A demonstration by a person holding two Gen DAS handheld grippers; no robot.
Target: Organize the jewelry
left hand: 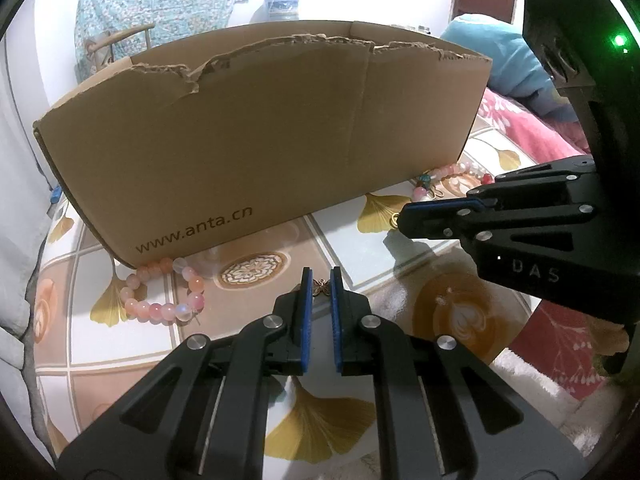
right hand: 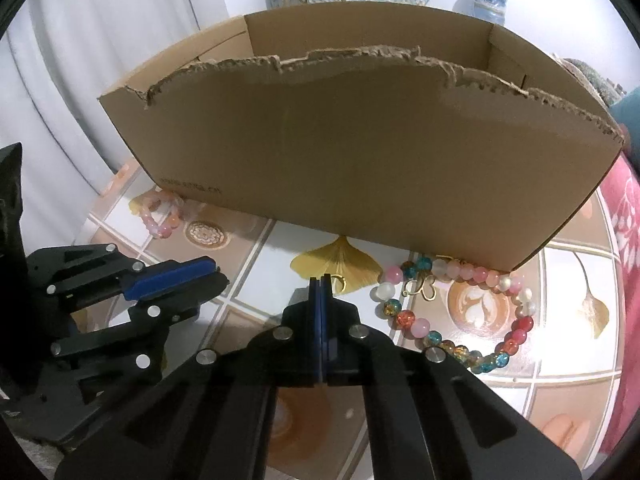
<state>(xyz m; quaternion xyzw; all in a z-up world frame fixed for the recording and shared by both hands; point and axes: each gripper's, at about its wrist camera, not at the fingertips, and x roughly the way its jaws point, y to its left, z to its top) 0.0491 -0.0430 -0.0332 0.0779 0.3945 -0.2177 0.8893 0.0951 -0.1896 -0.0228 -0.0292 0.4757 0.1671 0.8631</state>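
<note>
My left gripper [left hand: 320,280] holds a small bronze butterfly charm [left hand: 321,287] between its blue pads, low over the table. My right gripper [right hand: 322,280] is shut on a small gold ring [right hand: 338,282]; it also shows in the left wrist view [left hand: 404,216]. A pink bead bracelet [left hand: 164,294] lies left of my left gripper, against the open cardboard box [left hand: 260,140]. A multicoloured bead bracelet [right hand: 460,312] and a gold butterfly charm [right hand: 422,286] lie right of my right gripper, by the box [right hand: 360,140].
The table has a patterned cloth with ginkgo leaves and coffee pictures [left hand: 460,312]. A red and blue blanket [left hand: 520,112] lies at the right. A white curtain [right hand: 80,60] hangs at the left. A chair [left hand: 120,40] stands behind the box.
</note>
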